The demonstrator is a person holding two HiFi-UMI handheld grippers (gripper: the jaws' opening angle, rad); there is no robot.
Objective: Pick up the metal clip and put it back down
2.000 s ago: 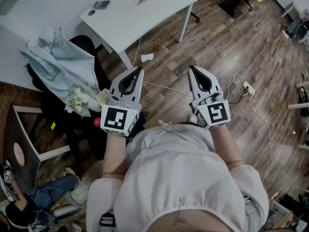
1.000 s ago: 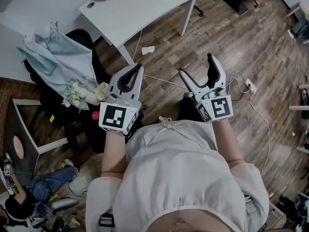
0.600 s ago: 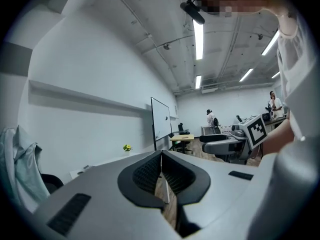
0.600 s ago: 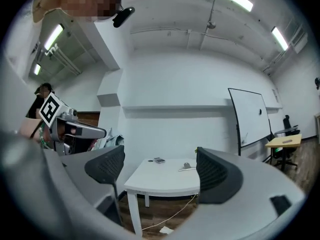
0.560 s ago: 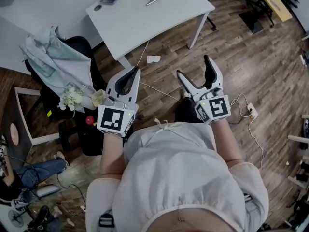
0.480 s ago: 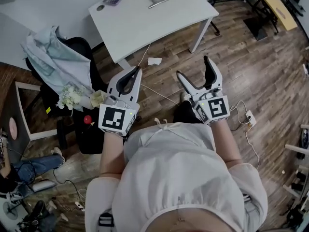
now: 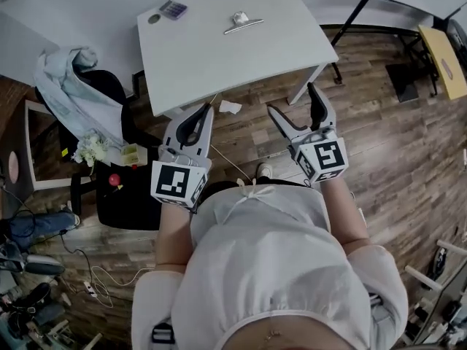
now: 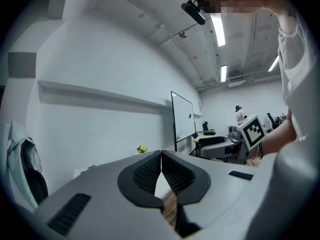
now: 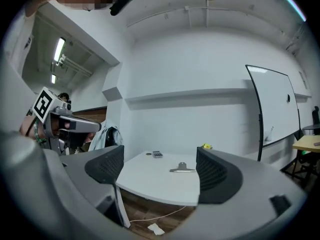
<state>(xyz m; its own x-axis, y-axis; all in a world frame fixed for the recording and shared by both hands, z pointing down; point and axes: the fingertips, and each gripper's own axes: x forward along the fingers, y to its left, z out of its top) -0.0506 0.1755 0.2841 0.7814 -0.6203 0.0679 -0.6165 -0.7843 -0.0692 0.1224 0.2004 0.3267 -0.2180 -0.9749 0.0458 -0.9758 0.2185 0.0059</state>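
Bare tabletop surrounded the metal clip (image 7: 242, 25) on the white table (image 7: 197, 64). A calculator (image 7: 174, 9) sat well apart at its 10 o'clock. A cloth-draped chair (image 7: 109, 86) crowded the table's 9 o'clock side.

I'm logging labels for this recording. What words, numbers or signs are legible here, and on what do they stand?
No text here can be read.
The cubes on the left gripper and right gripper: square code patterns, no letters.
The keypad device on the table: keys too small to read.
The metal clip: no marking visible.
The whiteboard: no writing visible.
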